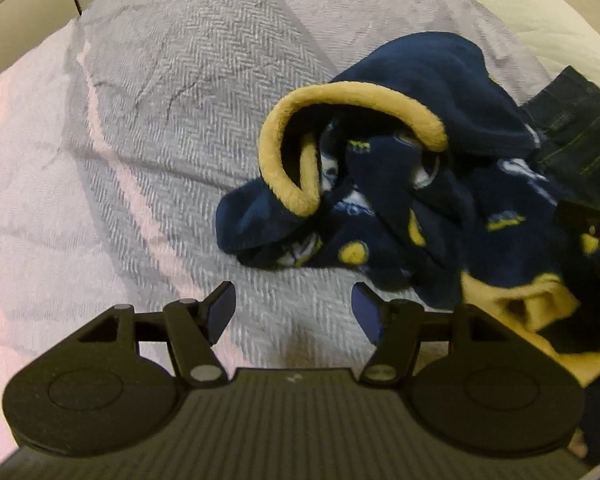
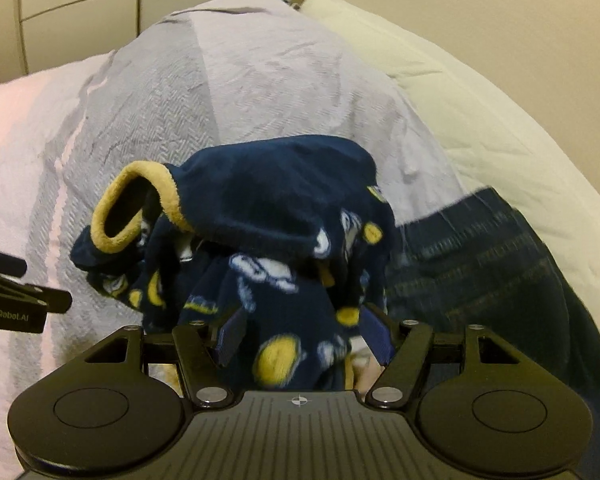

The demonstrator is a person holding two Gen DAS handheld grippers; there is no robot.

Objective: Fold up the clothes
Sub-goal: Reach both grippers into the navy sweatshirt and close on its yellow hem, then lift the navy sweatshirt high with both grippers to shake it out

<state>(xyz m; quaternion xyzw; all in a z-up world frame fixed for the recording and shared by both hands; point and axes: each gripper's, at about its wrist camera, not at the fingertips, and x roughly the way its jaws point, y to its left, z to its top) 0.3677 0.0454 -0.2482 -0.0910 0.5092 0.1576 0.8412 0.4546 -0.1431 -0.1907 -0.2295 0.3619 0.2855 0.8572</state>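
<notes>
Hidden and cut off
Right tongs (image 2: 304, 340) — pads buried in navy fleece garment (image 2: 284, 240); jeans (image 1: 576, 120) cropped at the edge, blurred.

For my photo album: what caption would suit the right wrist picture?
Right gripper holding a crumpled navy pajama over a gray bedspread, jeans alongside.

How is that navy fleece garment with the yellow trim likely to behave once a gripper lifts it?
Probably floppy: the navy fleece garment lies crumpled, sagging in soft folds between the right gripper fingers. Likely light, since its yellow cuff holds an open loop. The fuzzy pile should grip rather than slip. The left gripper is open over the bedspread.
</notes>
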